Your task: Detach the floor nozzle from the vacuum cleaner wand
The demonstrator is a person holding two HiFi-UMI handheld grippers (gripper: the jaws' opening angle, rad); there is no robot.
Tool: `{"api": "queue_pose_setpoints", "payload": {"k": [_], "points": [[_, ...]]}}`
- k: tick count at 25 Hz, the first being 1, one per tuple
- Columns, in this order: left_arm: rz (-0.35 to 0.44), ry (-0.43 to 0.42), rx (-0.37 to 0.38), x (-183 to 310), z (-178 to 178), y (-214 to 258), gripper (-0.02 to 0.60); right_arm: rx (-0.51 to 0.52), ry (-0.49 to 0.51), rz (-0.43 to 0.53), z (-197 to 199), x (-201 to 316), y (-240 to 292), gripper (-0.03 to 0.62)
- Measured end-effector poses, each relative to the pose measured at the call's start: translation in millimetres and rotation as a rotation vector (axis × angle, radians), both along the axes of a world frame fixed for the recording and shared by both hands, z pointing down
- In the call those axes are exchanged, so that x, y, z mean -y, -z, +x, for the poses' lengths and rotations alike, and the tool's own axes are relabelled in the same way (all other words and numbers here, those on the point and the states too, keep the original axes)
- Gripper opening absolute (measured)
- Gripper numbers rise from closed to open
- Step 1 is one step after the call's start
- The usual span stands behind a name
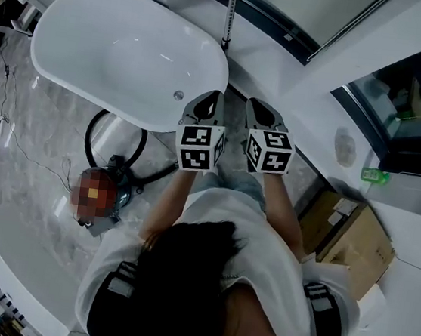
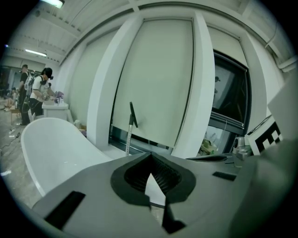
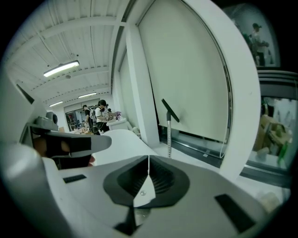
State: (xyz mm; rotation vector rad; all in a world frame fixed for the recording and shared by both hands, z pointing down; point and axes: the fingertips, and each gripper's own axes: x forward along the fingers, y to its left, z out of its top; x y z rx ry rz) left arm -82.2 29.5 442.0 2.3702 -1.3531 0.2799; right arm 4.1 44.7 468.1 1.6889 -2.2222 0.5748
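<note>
The vacuum wand (image 1: 231, 10), a thin silver tube with a black handle, stands upright against the window ledge beyond the bathtub. It shows as well in the left gripper view (image 2: 129, 132) and the right gripper view (image 3: 168, 135). Its lower end is hidden behind the jaws, so I cannot see a floor nozzle. My left gripper (image 1: 207, 101) and right gripper (image 1: 264, 111) are held side by side in front of me, pointing toward the wand and well short of it. Both the left gripper (image 2: 150, 157) and the right gripper (image 3: 148, 158) are shut with nothing between the jaws.
A white bathtub (image 1: 76, 25) fills the upper left. The vacuum canister (image 1: 120, 190) with its black hose loop (image 1: 92, 130) lies on the marble floor to my left. Cardboard boxes (image 1: 353, 246) sit at the right. People stand at a table (image 2: 55, 108) far off.
</note>
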Motion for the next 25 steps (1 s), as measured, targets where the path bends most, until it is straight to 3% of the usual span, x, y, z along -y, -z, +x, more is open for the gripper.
{"api": "queue_pose_setpoints", "payload": {"k": [15, 25], "points": [[0.026, 0.021, -0.003, 24.0, -4.1, 3.5, 0.002, 0.033, 0.013, 0.043, -0.1, 30.1, 7.5, 0.017], [0.023, 0.066, 0.019, 68.6, 5.6, -6.0, 0.002, 0.043, 0.074, 0.055, 11.0, 82.5, 2.6, 0.017]]}}
